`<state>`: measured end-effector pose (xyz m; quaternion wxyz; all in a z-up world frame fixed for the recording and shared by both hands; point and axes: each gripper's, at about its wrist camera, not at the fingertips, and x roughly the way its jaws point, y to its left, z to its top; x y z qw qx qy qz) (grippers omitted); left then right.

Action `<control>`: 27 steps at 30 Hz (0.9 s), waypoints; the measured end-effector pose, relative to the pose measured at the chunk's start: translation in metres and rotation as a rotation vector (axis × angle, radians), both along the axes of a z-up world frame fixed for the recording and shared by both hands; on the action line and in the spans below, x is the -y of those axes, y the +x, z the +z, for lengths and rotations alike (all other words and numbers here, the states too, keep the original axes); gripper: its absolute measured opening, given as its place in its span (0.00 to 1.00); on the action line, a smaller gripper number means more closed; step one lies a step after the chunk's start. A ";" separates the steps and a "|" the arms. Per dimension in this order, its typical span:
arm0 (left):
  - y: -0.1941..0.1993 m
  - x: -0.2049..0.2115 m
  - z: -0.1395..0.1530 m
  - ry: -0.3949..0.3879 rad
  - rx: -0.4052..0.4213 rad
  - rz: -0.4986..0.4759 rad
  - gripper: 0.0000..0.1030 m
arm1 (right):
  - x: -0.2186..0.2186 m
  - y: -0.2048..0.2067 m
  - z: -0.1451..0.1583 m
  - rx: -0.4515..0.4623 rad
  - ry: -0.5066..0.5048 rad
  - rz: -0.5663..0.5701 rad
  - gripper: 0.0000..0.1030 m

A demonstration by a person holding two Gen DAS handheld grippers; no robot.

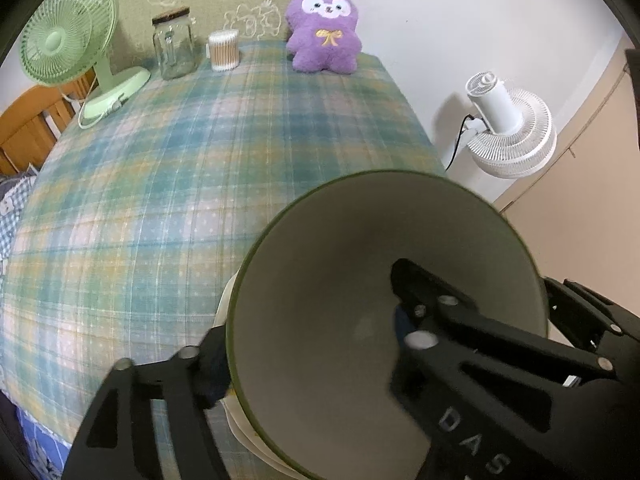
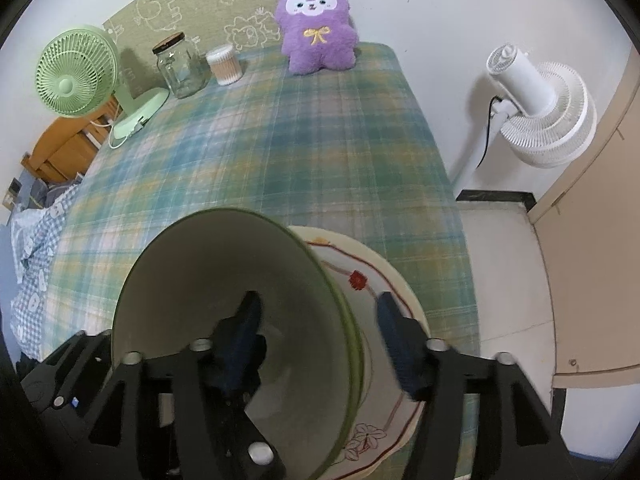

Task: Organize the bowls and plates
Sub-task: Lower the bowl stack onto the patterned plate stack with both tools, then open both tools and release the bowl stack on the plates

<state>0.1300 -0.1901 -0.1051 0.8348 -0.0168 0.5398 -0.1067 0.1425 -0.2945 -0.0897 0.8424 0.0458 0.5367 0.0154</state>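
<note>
A deep bowl point(image 1: 340, 248) point(image 2: 200, 272), cream inside with a green rim, stands on a cream plate point(image 2: 372, 268) with a red line and flower pattern, near the table's front right corner. In the left wrist view only a sliver of the plate point(image 1: 244, 440) shows under the bowl. My left gripper point(image 1: 306, 304) straddles the bowl's left wall, one finger outside and one inside, open and clear of the wall. My right gripper point(image 2: 316, 298) straddles the right wall, with one finger in the bowl and the other over the plate. It is also open, its pads not pressing.
A plaid cloth point(image 1: 160, 200) covers the table. Along the back stand a green desk fan point(image 1: 68, 36), a glass jar point(image 1: 174, 46), a cotton swab tub point(image 1: 224, 50) and a purple plush toy point(image 1: 324, 32). A white floor fan point(image 2: 540, 100) stands beyond the right edge.
</note>
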 end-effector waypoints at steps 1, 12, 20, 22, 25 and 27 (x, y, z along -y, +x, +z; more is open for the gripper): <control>-0.001 0.001 0.002 0.006 0.009 0.000 0.76 | 0.000 -0.001 0.002 0.010 -0.003 0.001 0.73; -0.009 -0.001 0.016 0.026 0.057 0.030 0.79 | -0.001 -0.007 0.017 0.058 -0.042 0.022 0.73; -0.016 -0.005 0.029 0.030 0.100 0.050 0.79 | -0.003 -0.013 0.031 0.106 -0.067 0.022 0.73; -0.017 -0.005 0.033 0.035 0.116 0.056 0.79 | -0.003 -0.015 0.036 0.122 -0.068 0.018 0.73; -0.020 -0.009 0.043 0.045 0.147 0.074 0.79 | -0.005 -0.018 0.043 0.146 -0.075 0.013 0.73; -0.022 -0.014 0.047 0.044 0.165 0.088 0.79 | -0.007 -0.020 0.050 0.168 -0.078 0.014 0.73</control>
